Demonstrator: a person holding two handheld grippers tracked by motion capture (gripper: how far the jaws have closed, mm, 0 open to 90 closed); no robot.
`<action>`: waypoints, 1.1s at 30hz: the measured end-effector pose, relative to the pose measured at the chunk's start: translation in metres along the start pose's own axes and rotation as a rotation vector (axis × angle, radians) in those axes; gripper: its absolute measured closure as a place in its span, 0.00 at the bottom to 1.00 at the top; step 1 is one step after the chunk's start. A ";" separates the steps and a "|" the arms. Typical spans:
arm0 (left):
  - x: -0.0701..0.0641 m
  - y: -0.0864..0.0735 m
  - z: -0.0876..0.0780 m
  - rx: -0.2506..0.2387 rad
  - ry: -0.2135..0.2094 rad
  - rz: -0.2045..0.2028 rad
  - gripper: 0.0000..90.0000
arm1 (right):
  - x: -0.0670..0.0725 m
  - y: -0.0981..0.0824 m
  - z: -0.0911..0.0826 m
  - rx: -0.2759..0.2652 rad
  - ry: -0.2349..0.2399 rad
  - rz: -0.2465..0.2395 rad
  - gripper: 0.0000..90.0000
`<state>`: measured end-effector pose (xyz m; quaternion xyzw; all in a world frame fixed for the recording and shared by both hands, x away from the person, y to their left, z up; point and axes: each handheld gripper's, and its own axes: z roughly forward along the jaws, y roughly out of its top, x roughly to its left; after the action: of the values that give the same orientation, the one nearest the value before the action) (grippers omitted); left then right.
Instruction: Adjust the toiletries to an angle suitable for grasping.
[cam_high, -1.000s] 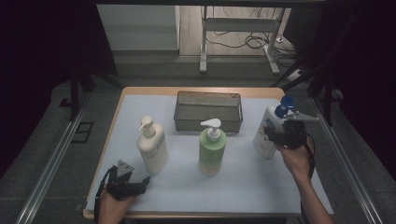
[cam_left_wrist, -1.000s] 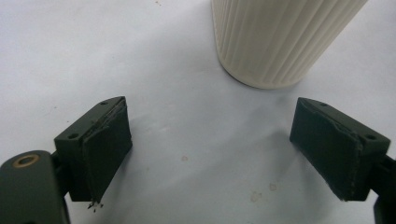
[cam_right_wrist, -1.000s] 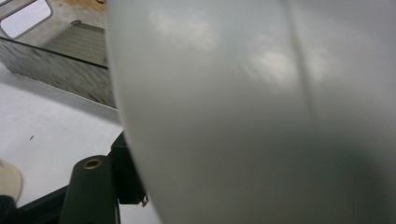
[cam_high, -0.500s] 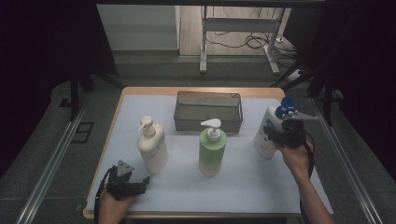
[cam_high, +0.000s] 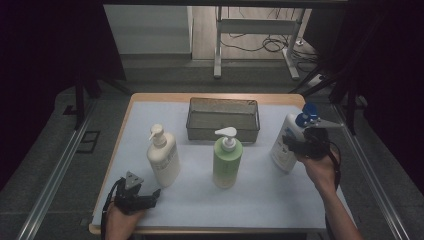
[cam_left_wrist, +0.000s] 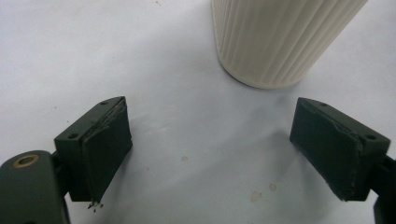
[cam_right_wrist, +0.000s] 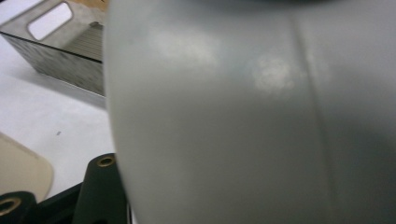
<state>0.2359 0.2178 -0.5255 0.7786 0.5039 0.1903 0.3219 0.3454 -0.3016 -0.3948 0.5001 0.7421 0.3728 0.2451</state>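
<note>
Chief risk: the white bottle (cam_high: 280, 159) slips or tips as it leaves the table. It is tall, smooth-sided and rounded, and the right tongs (cam_high: 294, 145) take it on the upper body, just under the blue cap (cam_high: 306, 118), so the pads have a curved, glossy face to bite on; an uneven squeeze could let it twist out or swing at the base. Second risk: the wire basket (cam_high: 222, 101) stands just beyond and to the inner side of the right tongs, and a low carry towards it could knock the bottle's base on the rim. The green bottle (cam_high: 227, 162) stands further along the same side and could be toppled by a wide sweep. State of the right tongs: the jaws have just been closing with the white bottle between them and now stand about half apart, clamped on its body. In the right gripper view the bottle (cam_right_wrist: 243, 116) sits hard against the one jaw in sight; the other is hidden behind it, so how firm the hold is I judge, not see. The left tongs (cam_high: 156, 194) rest low on the table sheet (cam_left_wrist: 56, 42), jaws wide apart and holding nothing. The ribbed cream bottle (cam_left_wrist: 280, 42) stands just ahead of them, untouched.
</note>
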 end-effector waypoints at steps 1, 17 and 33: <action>0.000 0.000 0.000 0.000 0.000 0.000 0.14 | 0.001 0.002 -0.002 -0.003 0.005 -0.004 0.45; 0.000 0.000 0.000 0.002 0.001 0.005 0.14 | 0.026 0.032 -0.010 -0.018 0.079 -0.038 0.45; 0.000 0.000 0.000 0.003 0.000 0.004 0.14 | 0.049 0.064 -0.004 -0.026 0.103 -0.060 0.45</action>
<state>0.2362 0.2182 -0.5252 0.7800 0.5026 0.1903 0.3204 0.3592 -0.2437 -0.3408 0.4543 0.7636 0.4003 0.2243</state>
